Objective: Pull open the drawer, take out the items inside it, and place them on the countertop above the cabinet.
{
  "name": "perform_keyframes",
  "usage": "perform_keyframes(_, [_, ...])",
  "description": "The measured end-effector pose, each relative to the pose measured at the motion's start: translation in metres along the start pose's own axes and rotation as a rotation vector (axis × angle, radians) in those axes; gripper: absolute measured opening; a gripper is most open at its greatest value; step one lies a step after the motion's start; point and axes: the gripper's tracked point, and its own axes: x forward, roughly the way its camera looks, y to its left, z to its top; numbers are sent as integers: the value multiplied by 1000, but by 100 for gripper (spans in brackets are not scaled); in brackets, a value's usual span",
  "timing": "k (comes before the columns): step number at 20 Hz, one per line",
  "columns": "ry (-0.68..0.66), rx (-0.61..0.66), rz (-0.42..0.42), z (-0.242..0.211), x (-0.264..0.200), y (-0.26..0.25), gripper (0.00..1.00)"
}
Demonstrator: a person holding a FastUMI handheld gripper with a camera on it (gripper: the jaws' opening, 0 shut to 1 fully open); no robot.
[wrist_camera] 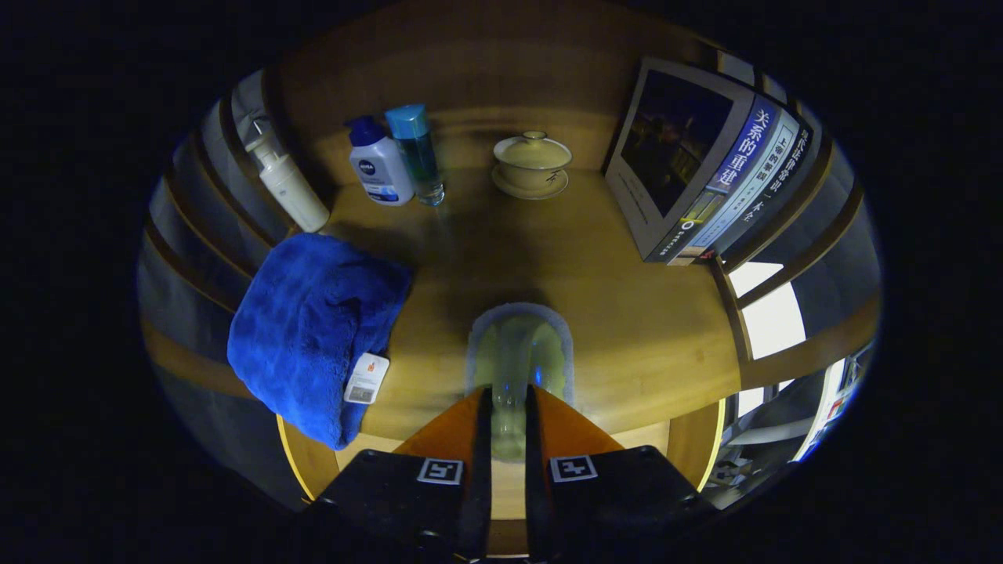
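Gripper view: the gripper (508, 407) is clamped on a pale, translucent, blurred item (517, 356), its lower end hidden between the fingers, above the smooth wooden countertop (627, 313); fluffy blue towel (313, 329) alongside.

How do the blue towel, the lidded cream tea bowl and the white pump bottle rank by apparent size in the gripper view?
1. Blue plush towel, though nearest.
2-3. Lidded cream ceramic tea bowl and white plastic pump bottle: too alike to rank.

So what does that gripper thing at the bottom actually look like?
The gripper has two long, straight fingers running forward side by side, tapering toward their tips. Each grows from a blocky black base carrying a small square black-and-white marker on top.
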Motion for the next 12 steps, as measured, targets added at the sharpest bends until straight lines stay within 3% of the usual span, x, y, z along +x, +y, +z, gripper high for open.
perform_keyframes(2, [-29,22,10,2,-5,0,30])
perform_keyframes(6, [-104,85,68,-4,-14,2,69])
perform_keyframes(9, [-185,104,66,-15,-22,-6,100])
perform_keyframes(12, [-260,126,69,-29,-33,-14,99])
